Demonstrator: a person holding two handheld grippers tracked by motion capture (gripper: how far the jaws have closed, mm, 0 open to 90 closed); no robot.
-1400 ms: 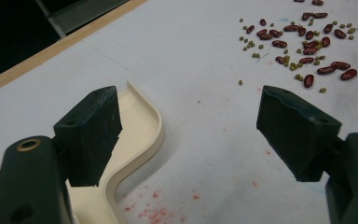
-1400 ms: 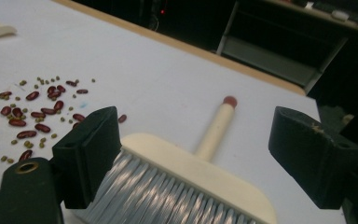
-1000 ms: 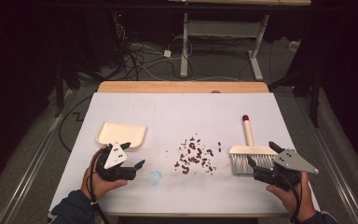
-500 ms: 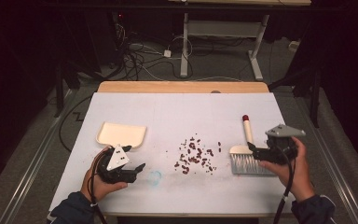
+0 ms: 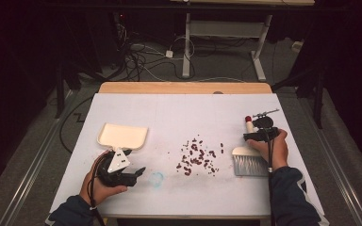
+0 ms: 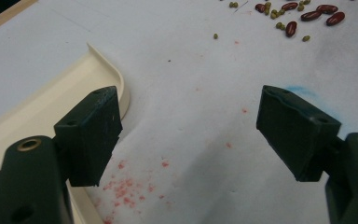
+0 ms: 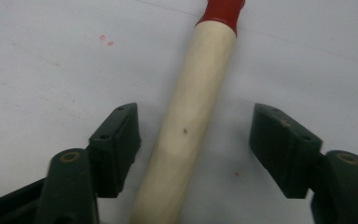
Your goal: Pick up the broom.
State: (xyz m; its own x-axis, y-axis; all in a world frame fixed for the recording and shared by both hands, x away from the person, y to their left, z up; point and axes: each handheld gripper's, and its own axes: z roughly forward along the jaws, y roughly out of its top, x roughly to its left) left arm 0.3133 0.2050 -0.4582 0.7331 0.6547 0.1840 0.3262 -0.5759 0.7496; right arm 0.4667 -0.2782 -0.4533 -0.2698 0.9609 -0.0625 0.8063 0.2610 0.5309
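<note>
Left gripper (image 5: 134, 173) hovers wide open beside the cream dustpan (image 5: 122, 135). Scattered beans (image 5: 198, 156) (red and green) lie mid-table. Right gripper (image 7: 193, 149), jaws apart, straddles the brush (image 5: 250, 160) handle, not clamping it.

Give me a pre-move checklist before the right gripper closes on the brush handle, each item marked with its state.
1. Right gripper open: ok, jaws spread wide.
2. Brush handle between the jaws: ok, roughly centred, with a gap on each side.
3. Jaws low enough to close on the handle: cannot tell.
4. Left gripper open and holding nothing: ok.
5. Dustpan close to the left gripper: ok, beside one jaw.
6. Beans still loose on the table between dustpan and brush bristles: ok.
</note>
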